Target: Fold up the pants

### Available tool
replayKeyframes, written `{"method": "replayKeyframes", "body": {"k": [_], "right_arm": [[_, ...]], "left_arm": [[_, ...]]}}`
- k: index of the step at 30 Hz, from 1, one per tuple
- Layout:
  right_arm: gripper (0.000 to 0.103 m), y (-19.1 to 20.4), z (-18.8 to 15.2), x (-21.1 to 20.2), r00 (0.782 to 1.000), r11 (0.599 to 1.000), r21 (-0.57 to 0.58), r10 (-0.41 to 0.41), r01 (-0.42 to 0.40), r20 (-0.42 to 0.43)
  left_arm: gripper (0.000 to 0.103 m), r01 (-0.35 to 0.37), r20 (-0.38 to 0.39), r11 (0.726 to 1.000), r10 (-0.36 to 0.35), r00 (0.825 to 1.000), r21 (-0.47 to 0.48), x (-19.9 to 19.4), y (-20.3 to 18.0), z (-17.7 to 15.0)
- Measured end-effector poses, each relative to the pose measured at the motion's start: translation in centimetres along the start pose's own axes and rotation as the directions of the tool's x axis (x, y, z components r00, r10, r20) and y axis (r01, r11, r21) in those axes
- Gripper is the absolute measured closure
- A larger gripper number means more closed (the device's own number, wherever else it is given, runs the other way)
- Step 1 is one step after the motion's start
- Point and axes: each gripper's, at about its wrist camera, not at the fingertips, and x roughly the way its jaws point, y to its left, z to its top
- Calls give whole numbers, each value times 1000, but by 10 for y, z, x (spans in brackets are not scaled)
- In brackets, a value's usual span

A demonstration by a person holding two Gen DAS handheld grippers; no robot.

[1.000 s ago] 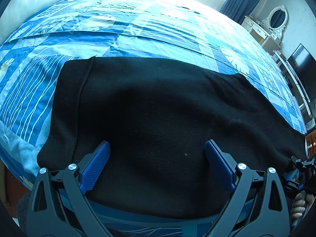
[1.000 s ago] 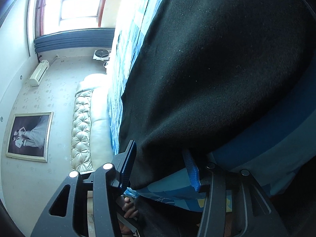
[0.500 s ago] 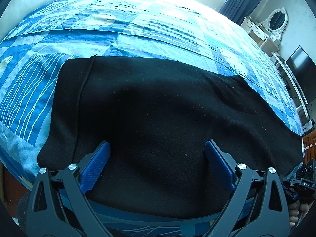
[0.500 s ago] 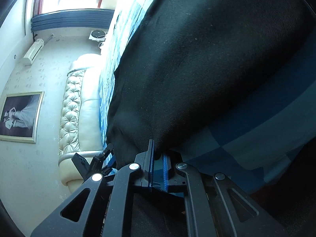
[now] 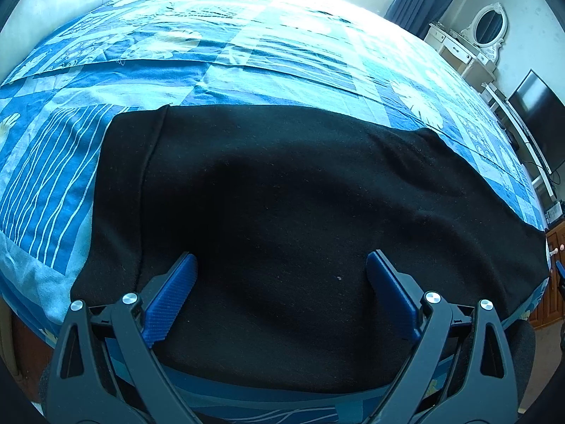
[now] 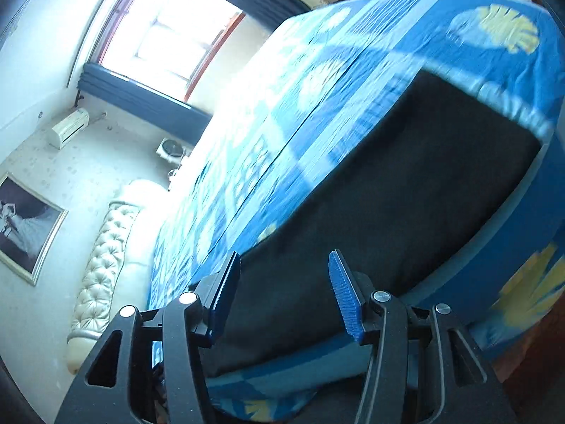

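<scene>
The black pants (image 5: 282, 212) lie flat along the near edge of a bed with a blue patterned cover (image 5: 247, 53). Their waistband end is at the left. My left gripper (image 5: 280, 282) is open, its blue pads over the pants near the bed edge, holding nothing. In the right wrist view the pants (image 6: 388, 194) stretch away along the bed edge. My right gripper (image 6: 282, 282) is open and empty, just off the near end of the pants, the view tilted and blurred.
The bed edge drops off just below both grippers. A padded headboard (image 6: 102, 258) and a window (image 6: 169, 24) stand at the far side. A dresser with a mirror (image 5: 483, 35) and a dark screen (image 5: 536, 113) stand to the right.
My right gripper shut on the pants edge half a second ago, then opened and pulled back, swinging its view up across the bed. My left gripper has stayed open and still.
</scene>
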Motion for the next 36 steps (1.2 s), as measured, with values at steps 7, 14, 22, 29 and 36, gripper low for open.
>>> {"method": "replayKeyframes", "body": {"k": [7, 14, 22, 29, 36], "right_arm": [[49, -95, 57, -1, 976, 976, 41, -216, 216, 0], [40, -100, 49, 25, 988, 989, 24, -144, 146, -62], [80, -59, 31, 53, 969, 980, -116, -178, 159, -173], [84, -28, 29, 34, 997, 997, -22, -69, 68, -35], [84, 74, 18, 18, 990, 983, -122, 141, -140, 0]], "left_arm": [[7, -16, 9, 1000, 16, 1000, -3, 0, -3, -2], [7, -27, 21, 1000, 27, 999, -1, 0, -4, -4], [3, -45, 20, 999, 44, 999, 2, 4, -8, -3], [3, -22, 6, 1000, 22, 1000, 0, 2, -5, -1], [3, -33, -3, 999, 33, 999, -8, 1, -7, 1]]}}
